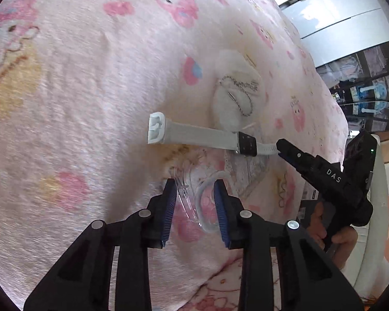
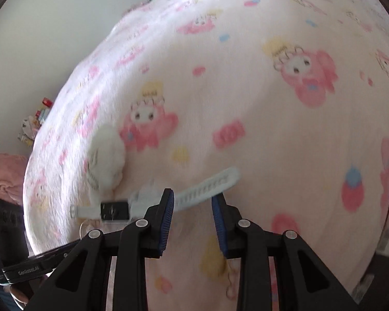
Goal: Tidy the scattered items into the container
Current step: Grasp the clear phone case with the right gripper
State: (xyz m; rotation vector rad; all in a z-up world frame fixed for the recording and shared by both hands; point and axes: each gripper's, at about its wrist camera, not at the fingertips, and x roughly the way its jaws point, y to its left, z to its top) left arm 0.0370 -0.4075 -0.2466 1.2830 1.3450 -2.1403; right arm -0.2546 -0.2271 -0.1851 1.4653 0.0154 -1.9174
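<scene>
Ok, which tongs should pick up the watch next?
Right, probably. The right tongs already sit over the strap of the watch, while the left tongs are busy straddling the clear container.

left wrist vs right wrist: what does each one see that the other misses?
Left wrist only: a clear plastic container between the left gripper fingers, the watch buckle, and the right gripper at the strap end.

Right wrist only: the holed strap tail crossing between the right gripper's fingers.

Both: the white watch, the white pouch, the pink blanket.
</scene>
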